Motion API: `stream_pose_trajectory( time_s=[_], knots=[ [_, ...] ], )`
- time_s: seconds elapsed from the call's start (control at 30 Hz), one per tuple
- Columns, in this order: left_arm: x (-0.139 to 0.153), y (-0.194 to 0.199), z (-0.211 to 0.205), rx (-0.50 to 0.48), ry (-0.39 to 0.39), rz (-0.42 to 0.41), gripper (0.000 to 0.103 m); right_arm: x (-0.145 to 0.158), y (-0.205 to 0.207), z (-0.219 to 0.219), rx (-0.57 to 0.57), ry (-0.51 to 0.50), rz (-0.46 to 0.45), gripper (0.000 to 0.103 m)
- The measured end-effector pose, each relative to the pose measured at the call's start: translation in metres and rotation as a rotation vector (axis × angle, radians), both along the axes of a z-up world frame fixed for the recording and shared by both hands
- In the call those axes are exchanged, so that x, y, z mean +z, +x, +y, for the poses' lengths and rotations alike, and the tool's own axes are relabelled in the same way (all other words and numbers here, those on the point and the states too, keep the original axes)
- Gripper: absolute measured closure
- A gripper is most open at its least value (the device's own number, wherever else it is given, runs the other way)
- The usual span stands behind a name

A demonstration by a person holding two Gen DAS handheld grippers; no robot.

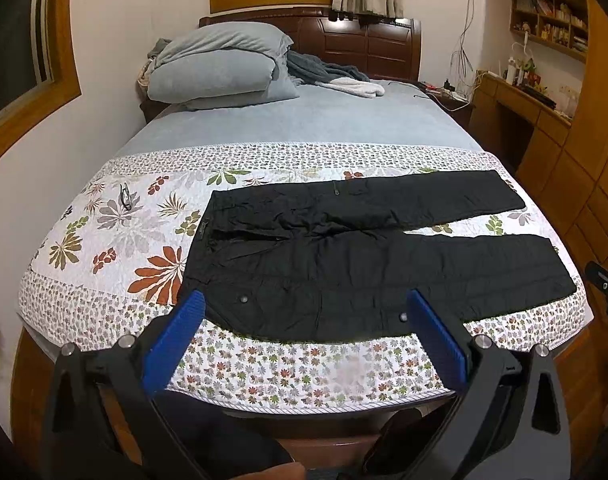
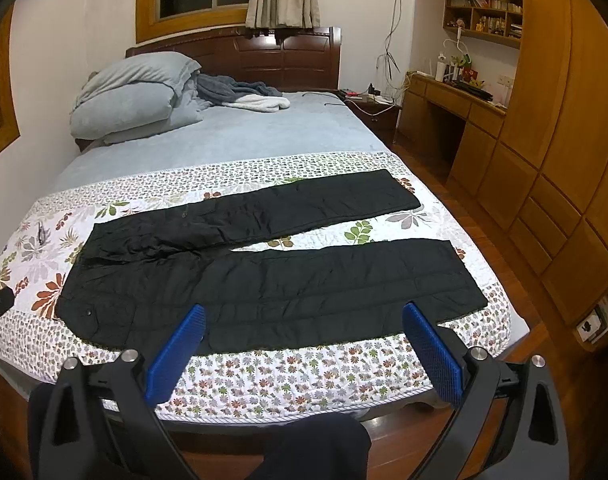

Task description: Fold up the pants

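Note:
Black pants [image 1: 343,256] lie flat across the foot of the bed on a floral quilt [image 1: 116,240], waist to the left, both legs spread apart to the right. They also show in the right wrist view [image 2: 264,280]. My left gripper [image 1: 304,300] is open and empty, held above the near edge of the pants by the waist end. My right gripper [image 2: 304,312] is open and empty, held above the near leg. Both have blue pads [image 1: 176,344].
The quilt [image 2: 288,376] covers the foot of a bed with a grey sheet [image 1: 304,120], pillows [image 1: 216,68] and a blanket near the dark headboard. A small dark object [image 1: 124,196] lies on the quilt left of the pants. Wooden cabinets and a desk [image 2: 455,100] stand right.

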State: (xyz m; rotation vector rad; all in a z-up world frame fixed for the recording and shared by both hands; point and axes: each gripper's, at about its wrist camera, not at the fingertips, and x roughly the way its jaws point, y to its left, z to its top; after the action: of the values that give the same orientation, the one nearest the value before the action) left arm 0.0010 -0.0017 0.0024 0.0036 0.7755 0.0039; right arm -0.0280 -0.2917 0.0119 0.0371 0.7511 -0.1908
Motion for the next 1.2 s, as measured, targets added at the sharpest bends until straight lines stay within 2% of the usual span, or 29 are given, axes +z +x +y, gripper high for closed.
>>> stream_pose_trajectory(
  time_s=[1.2],
  knots=[
    [-0.0047, -0.0026, 0.0012, -0.002, 0.002, 0.006, 0.003, 0.0018, -0.0032, -0.0027, -0.004, 0.003, 0.001, 0.004]
  ],
)
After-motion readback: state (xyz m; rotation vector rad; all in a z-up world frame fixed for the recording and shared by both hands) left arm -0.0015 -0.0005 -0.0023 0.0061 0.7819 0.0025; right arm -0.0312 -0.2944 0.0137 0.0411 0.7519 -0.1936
